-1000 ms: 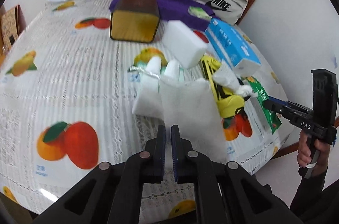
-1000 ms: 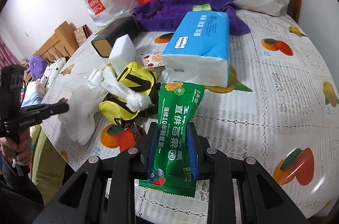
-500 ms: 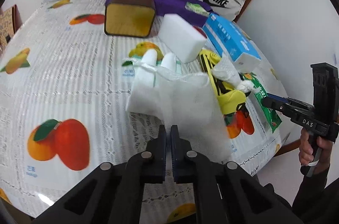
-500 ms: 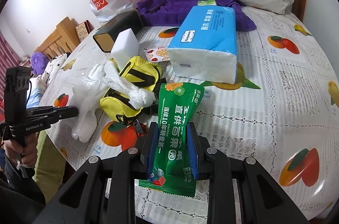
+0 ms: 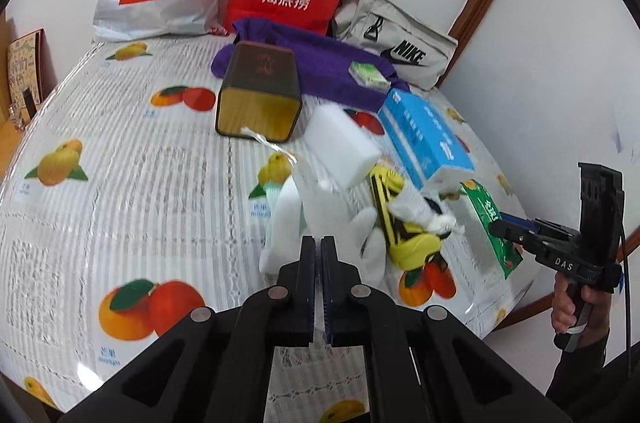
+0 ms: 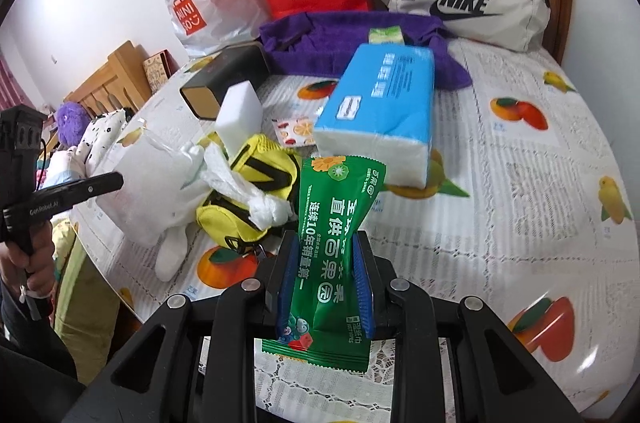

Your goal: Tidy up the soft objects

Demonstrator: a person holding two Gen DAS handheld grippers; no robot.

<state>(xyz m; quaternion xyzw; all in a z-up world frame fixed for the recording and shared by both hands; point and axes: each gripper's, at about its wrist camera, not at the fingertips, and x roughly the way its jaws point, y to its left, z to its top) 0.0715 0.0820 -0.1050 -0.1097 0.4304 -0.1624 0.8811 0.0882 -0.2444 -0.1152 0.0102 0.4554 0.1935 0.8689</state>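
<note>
Left gripper (image 5: 319,251): jaws pressed together on the edge of a clear plastic bag of white items (image 5: 316,207), raised off the fruit-print tablecloth (image 5: 120,183). Right gripper (image 6: 324,263): clamped on a green wet-wipes packet (image 6: 332,243). Beyond lie a yellow pouch (image 6: 256,191), white sponge (image 6: 240,115) and blue tissue pack (image 6: 380,103).

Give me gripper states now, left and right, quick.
Left gripper: closed on an edge of the white plastic bag.
Right gripper: closed on the green wet-wipes pack.
</note>
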